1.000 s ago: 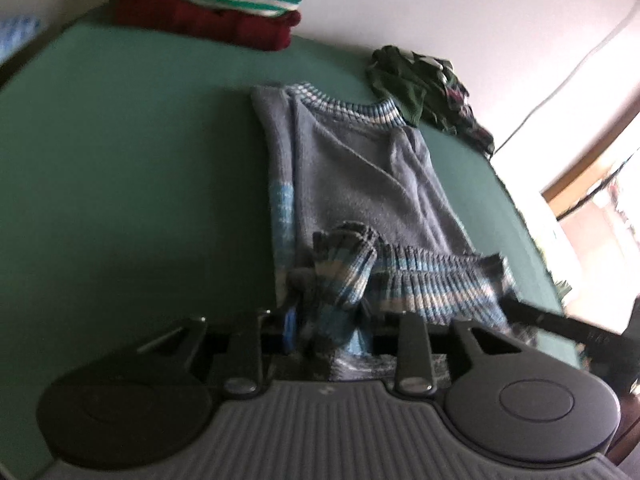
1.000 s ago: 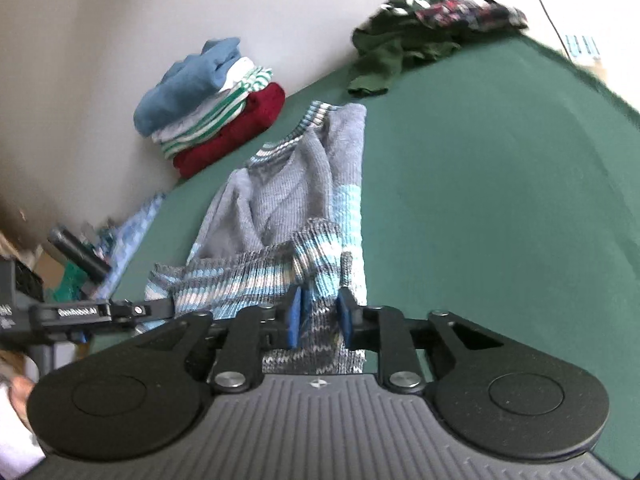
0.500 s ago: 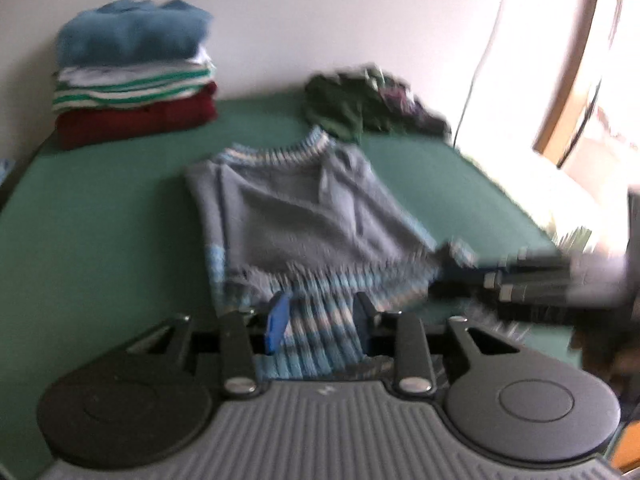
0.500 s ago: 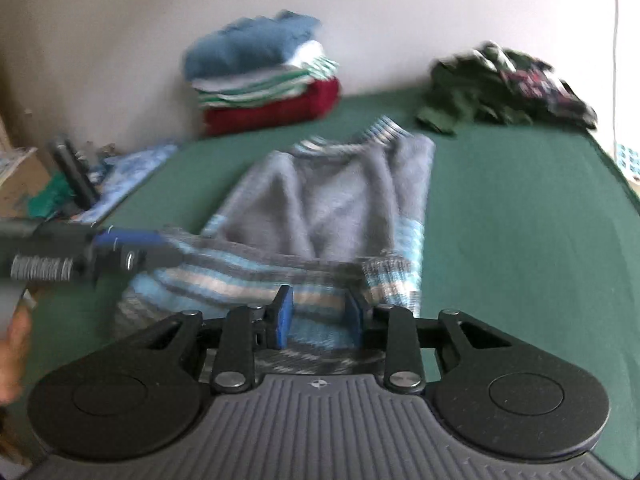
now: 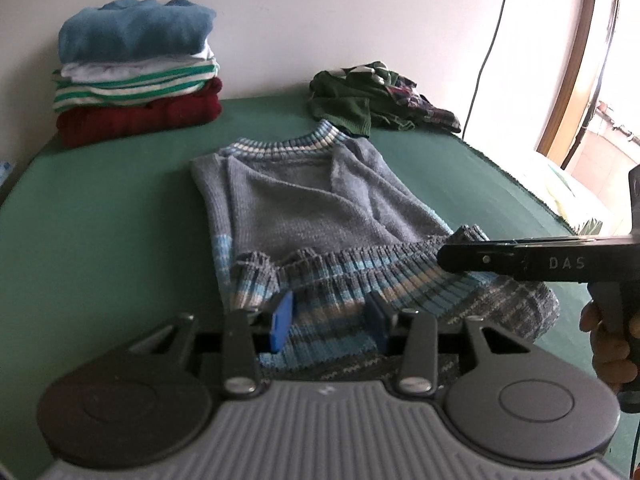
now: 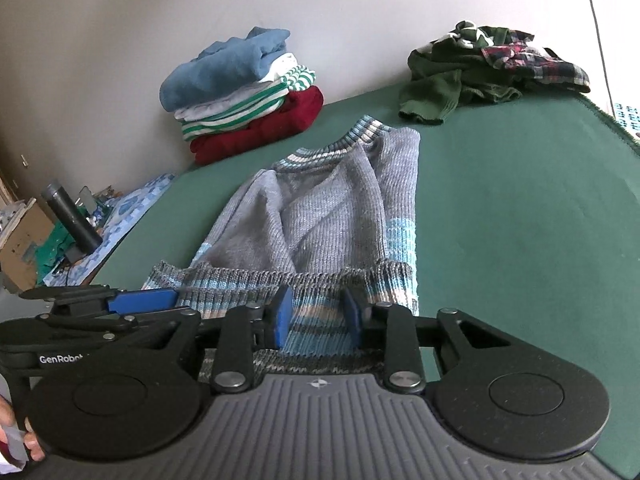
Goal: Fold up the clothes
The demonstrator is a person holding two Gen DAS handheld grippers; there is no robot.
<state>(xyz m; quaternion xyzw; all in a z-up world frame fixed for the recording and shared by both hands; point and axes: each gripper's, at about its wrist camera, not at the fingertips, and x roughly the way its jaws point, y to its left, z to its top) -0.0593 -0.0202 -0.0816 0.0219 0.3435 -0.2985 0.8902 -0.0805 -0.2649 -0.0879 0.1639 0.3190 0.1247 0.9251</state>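
Observation:
A grey knit sweater (image 5: 304,204) (image 6: 328,216) with a blue-and-white striped collar lies flat on the green cover (image 5: 100,216), its sleeves folded in. Its striped hem (image 5: 360,276) is lifted and doubled back over the lower body. My left gripper (image 5: 330,314) has the hem between its blue pads, and its jaws are opening, so the knit sits slack there. My right gripper (image 6: 318,312) is shut on the hem's other end. Each gripper shows from the side in the other's view: the right gripper (image 5: 448,258) and the left gripper (image 6: 172,300).
A stack of folded clothes (image 5: 136,76) stands against the wall at the back left. A heap of dark green and plaid garments (image 5: 380,96) lies at the back right. Off the cover's left edge are a box and clutter (image 6: 72,224). A hand (image 5: 612,344) holds the right gripper.
Both views have rolled level. The bunched hem has spread out wide between the two grippers over the sweater's lower part. The left pads stand further apart than before.

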